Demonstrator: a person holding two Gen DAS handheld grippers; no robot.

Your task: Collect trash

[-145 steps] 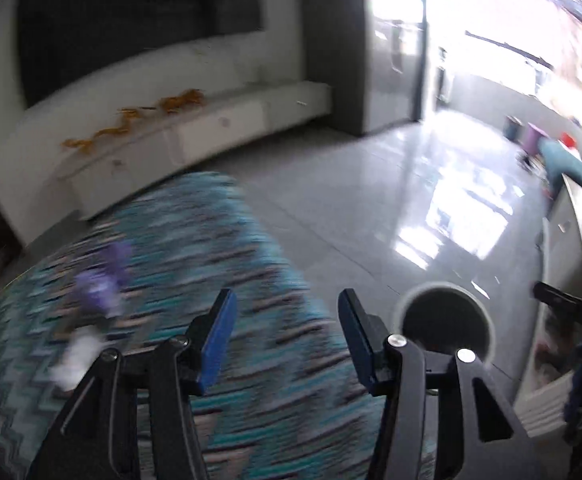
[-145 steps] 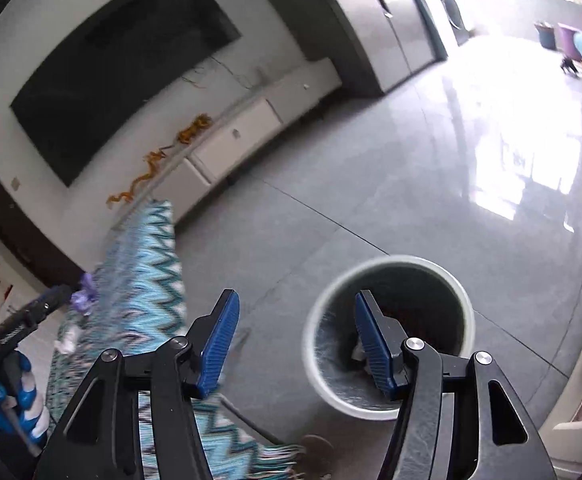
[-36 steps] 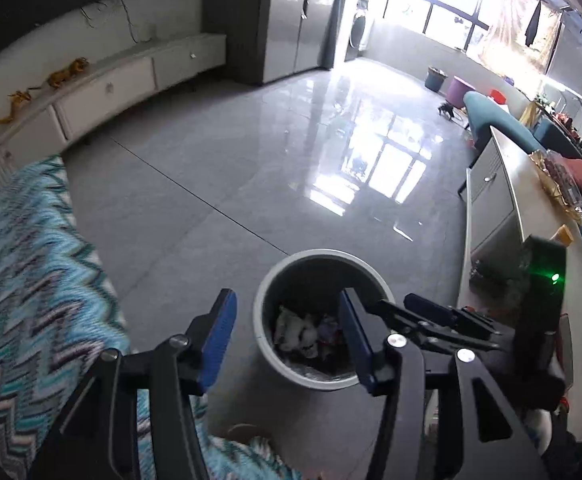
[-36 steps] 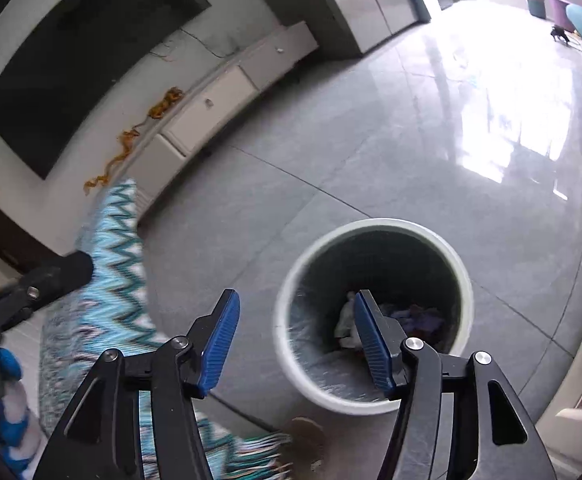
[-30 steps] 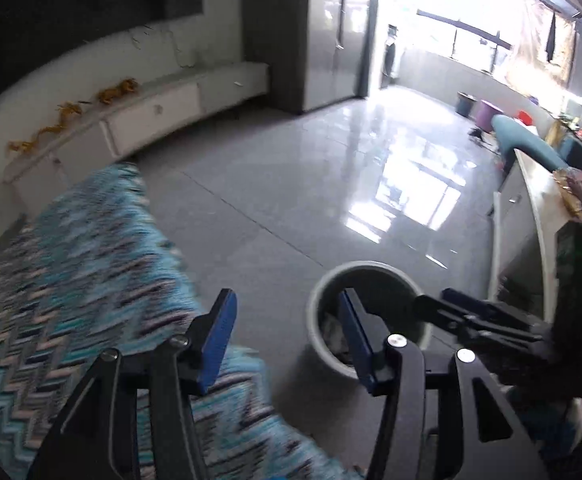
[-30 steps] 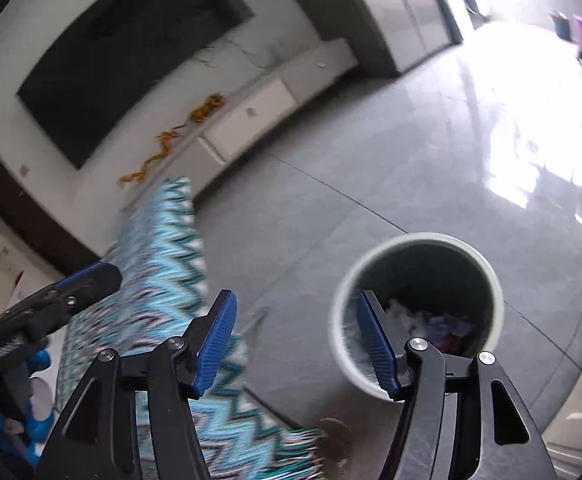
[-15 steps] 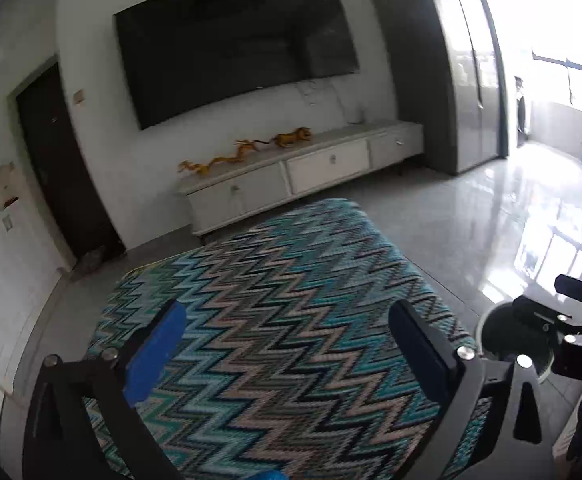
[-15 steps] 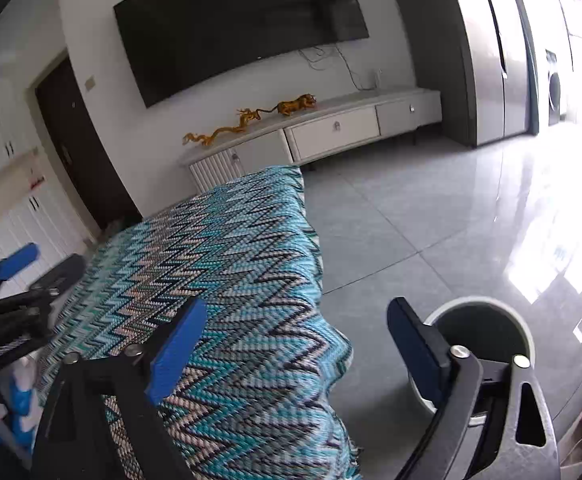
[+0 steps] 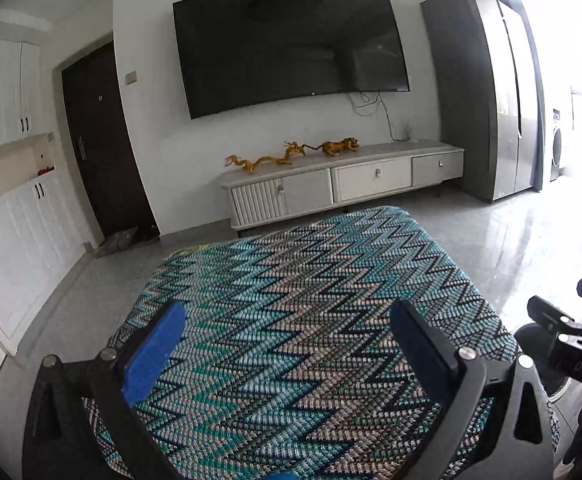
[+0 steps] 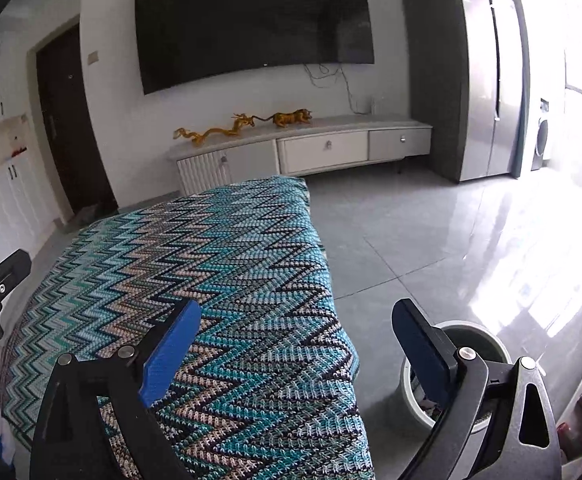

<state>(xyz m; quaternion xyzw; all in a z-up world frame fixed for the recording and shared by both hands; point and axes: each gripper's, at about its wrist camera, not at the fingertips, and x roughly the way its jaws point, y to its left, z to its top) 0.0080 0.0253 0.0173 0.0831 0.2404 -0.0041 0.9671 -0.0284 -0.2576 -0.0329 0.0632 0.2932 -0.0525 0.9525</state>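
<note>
My left gripper [image 9: 287, 340] is wide open and empty above the table covered with a blue zigzag cloth [image 9: 299, 280]. My right gripper [image 10: 295, 340] is wide open and empty over the cloth's right edge [image 10: 251, 264]. The round grey trash bin [image 10: 479, 344] stands on the floor to the right of the table, partly behind my right finger. No loose trash shows on the cloth. The right gripper's body shows at the right edge of the left wrist view [image 9: 563, 332].
A white TV cabinet [image 9: 343, 184] with gold figurines stands against the far wall under a black TV [image 9: 291, 44]. Glossy grey floor tiles [image 10: 451, 232] spread to the right. White cupboards [image 9: 15, 240] line the left.
Both grippers swung up from over the bin to face the table and TV wall, and both opened wider. The purple and white scraps seen on the cloth earlier are gone from it.
</note>
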